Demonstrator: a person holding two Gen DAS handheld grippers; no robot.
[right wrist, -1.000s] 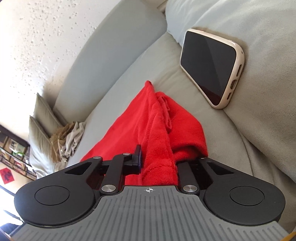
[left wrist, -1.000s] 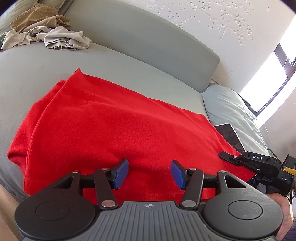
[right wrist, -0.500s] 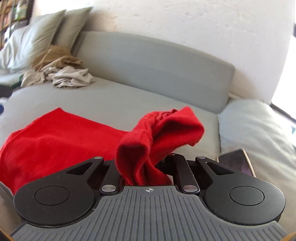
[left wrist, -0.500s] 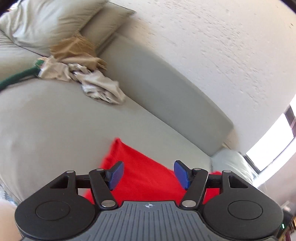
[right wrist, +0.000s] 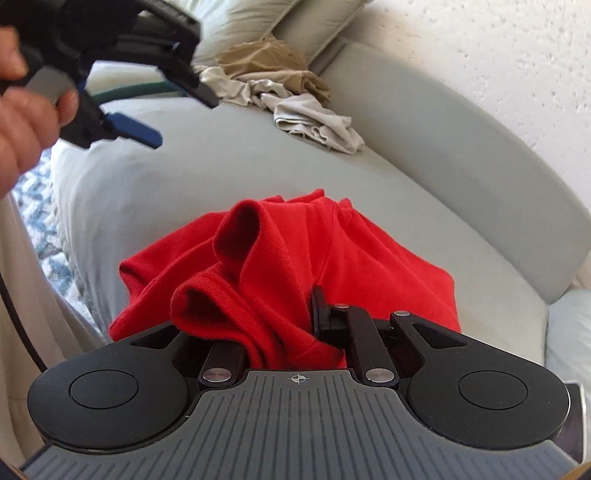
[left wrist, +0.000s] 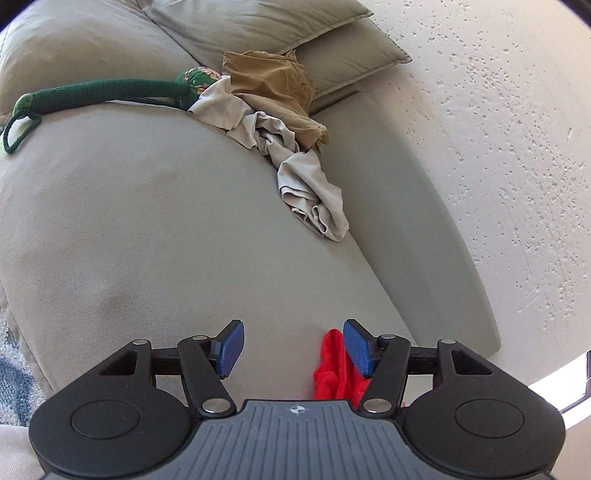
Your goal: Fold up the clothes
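A red garment lies bunched on the grey sofa seat, its near edge lifted in folds. My right gripper is shut on that lifted edge; cloth hides the left finger. In the left wrist view only a strip of the red garment shows, beside the right blue pad. My left gripper hangs over bare cushion, its jaws closing slightly with nothing pinched between them. The right wrist view shows the left gripper at upper left, held in a hand above the seat.
A heap of beige and tan clothes lies at the back of the seat against the backrest, with a green knitted cord to its left. Pillows stand behind. A patterned rug shows past the sofa's left edge.
Both grippers swung left along the sofa. The right one carried the red edge over and across the garment, bunching it. The left one left the red cloth and now faces the clothes heap.
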